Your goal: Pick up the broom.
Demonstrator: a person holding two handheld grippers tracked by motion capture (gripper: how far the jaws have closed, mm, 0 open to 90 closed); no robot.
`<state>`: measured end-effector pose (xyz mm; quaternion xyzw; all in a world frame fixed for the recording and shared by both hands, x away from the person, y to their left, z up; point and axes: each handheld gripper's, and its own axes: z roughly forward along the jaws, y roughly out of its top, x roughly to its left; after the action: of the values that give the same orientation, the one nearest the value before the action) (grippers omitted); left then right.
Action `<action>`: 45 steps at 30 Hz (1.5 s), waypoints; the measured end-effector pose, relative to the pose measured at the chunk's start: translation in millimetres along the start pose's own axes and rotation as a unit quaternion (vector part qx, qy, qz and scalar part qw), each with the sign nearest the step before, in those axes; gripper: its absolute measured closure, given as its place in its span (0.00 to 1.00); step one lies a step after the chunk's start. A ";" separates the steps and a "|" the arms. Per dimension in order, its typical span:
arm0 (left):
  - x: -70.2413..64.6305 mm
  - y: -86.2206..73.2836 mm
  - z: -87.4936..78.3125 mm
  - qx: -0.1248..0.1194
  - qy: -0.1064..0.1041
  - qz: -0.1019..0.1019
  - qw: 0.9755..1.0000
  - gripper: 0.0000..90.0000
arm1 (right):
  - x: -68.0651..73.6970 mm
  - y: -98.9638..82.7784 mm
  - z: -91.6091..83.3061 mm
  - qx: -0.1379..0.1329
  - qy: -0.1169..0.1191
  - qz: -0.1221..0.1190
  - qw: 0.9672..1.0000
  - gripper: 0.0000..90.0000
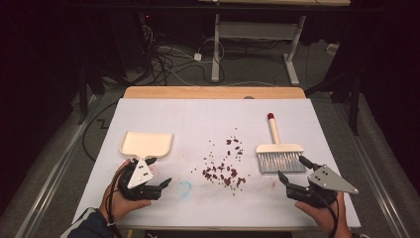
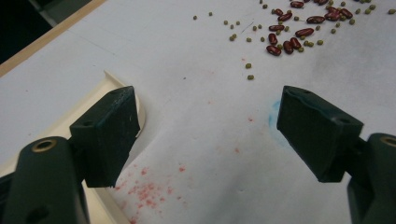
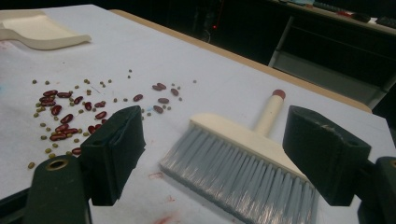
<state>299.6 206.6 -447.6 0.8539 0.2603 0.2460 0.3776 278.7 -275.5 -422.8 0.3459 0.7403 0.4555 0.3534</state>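
A cream dustpan [image 1: 146, 143] lies at the left of the white sheet, and a scatter of red beans and small green ones [image 1: 223, 167] covers the middle. A cream brush [image 1: 279, 151] with grey bristles and a red-tipped handle lies at the right. My left gripper [image 1: 159, 171] is open just in front of the dustpan, with nothing between its jaws. In the left gripper view [image 2: 208, 100] one jaw overlaps the dustpan's edge [image 2: 70, 116], with the beans [image 2: 299, 28] farther off. My right gripper [image 1: 291, 167] stands open in front of the bristles; the right gripper view [image 3: 215, 114] frames the brush [image 3: 243, 158].
The white sheet [image 1: 208, 116] covers a wooden table whose far edge [image 1: 213, 92] shows. A faint blue mark [image 1: 184, 187] and red smudges [image 2: 144, 189] stain the sheet near the front. Behind the table, cables [image 1: 168, 59] lie on the floor beside a white desk frame [image 1: 216, 44].
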 end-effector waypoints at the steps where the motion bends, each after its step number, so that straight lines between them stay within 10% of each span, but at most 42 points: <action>1: 0.0 0.1 1.4 0.003 -0.001 0.001 1.000 0.22 | -0.1 -0.1 -0.3 -0.001 0.003 -0.007 1.000 0.23; 14: -6.2 -0.6 -0.1 0.008 -0.010 0.013 1.000 0.22 | 3.5 2.9 1.3 0.015 -0.001 -0.011 1.000 0.24; 25: -7.6 0.6 4.7 0.017 -0.014 0.020 1.000 0.22 | -45.7 34.3 47.9 0.112 -0.051 0.055 0.991 0.29; 31: -7.4 -0.4 4.5 0.018 -0.014 0.018 1.000 0.22 | -66.8 51.1 110.6 0.202 -0.049 0.074 0.975 0.32; 42: -8.4 -4.0 2.2 0.022 -0.022 0.019 0.999 0.22 | -83.0 27.6 204.8 0.363 -0.056 0.114 0.923 0.45; 45: -8.3 -4.4 2.1 0.023 -0.024 0.019 0.999 0.22 | -82.7 28.5 208.4 0.362 -0.043 0.121 0.923 0.56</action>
<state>293.6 202.8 -454.1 0.8726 0.2406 0.2266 0.3597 501.0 -245.0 -449.3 0.5563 0.7913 0.1809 0.1777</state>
